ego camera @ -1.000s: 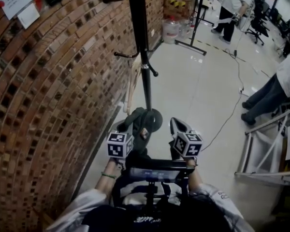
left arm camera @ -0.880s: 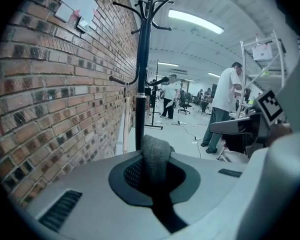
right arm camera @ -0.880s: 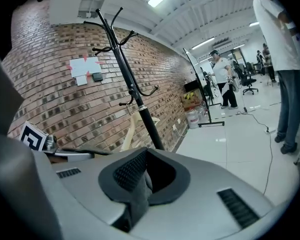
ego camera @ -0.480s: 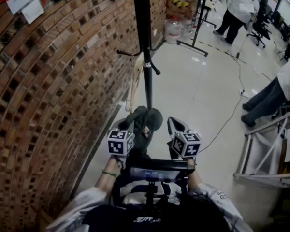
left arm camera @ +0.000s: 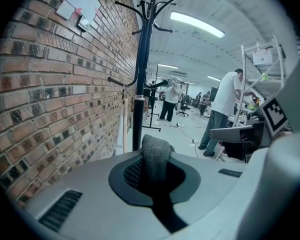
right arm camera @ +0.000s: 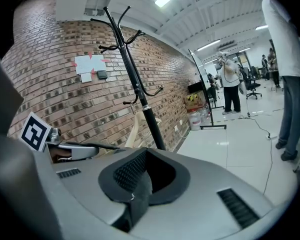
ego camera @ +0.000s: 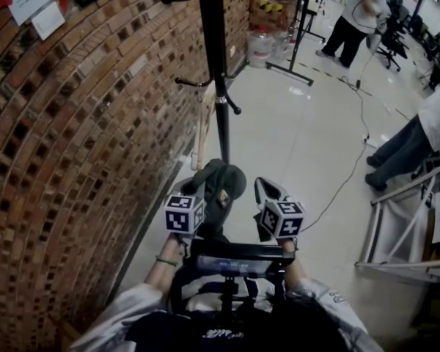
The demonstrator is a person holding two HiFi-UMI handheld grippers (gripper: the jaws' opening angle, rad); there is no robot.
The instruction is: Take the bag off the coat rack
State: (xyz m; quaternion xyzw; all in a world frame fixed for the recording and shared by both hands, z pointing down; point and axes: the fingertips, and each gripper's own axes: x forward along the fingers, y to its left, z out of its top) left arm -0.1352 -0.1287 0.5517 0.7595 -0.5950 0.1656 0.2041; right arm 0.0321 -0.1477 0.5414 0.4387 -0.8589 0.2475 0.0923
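The left gripper (left arm camera: 157,191) is clenched on a grey fabric strap (left arm camera: 155,155) that rises between its jaws. The right gripper (right arm camera: 138,186) is also closed, with nothing visible in its jaws. The bag (ego camera: 214,182) is a dark bundle at lower centre of the head view, just ahead of both grippers and in front of the foot of the coat rack (ego camera: 213,57). It no longer hangs on any hook.

The main risk, as I judge it, is the single hold. Only one pair of jaws pinches the strap, so a swing or jerk could pull it free and drop the bag. The bag is also close to the pole, and the short lower hook (ego camera: 233,109) above it could snag it if it is lifted.

Only the head view shows the bag's body, though not whether it touches the floor. Only the left gripper view shows the strap being pinched. Both gripper views show the bare top hooks (left arm camera: 155,9), which the head view cuts off.
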